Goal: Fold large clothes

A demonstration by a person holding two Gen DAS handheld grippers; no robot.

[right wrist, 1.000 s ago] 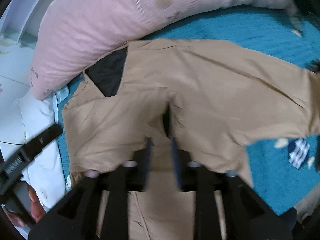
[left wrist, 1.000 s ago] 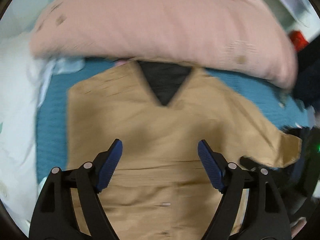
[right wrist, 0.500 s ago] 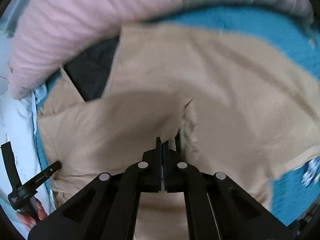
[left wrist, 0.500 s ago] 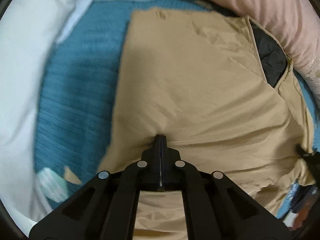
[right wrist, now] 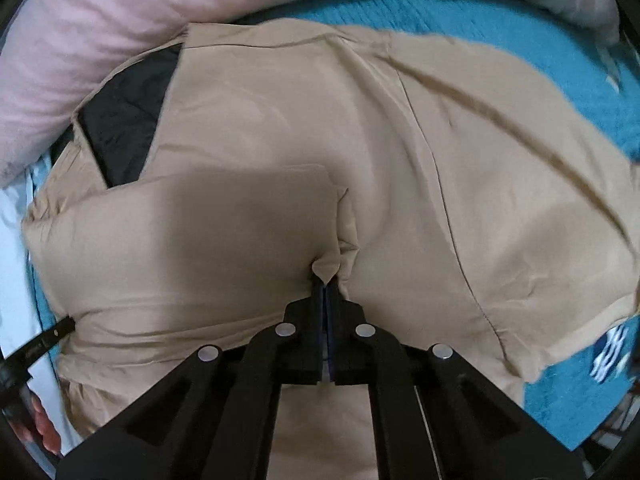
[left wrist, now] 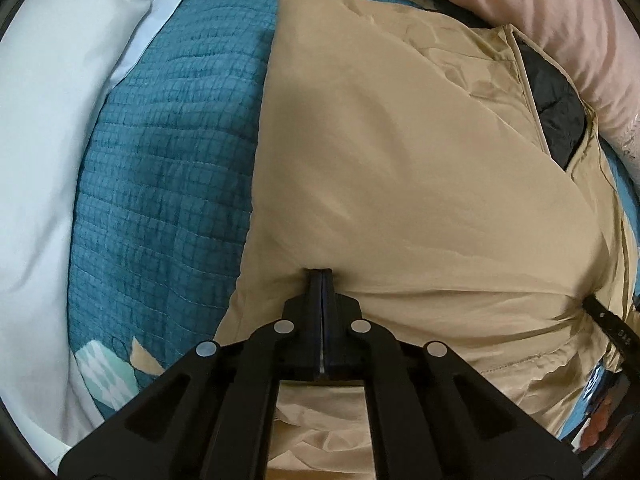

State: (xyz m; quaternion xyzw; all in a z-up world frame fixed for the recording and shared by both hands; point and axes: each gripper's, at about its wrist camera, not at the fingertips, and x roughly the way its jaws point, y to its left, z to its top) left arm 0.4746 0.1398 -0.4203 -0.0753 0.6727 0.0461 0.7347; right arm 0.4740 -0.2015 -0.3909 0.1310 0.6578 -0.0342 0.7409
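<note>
Jaws of the left gripper stand fully closed, pinching the tan jacket near its left edge, and the right gripper is likewise clamped tight, with a small peak of the same cloth bunched at its tips. The jacket lies spread flat on a teal quilted bedspread, its black lining showing at the open neck. Beyond it lies a long pink pillow, with white bedding off to the left.
</note>
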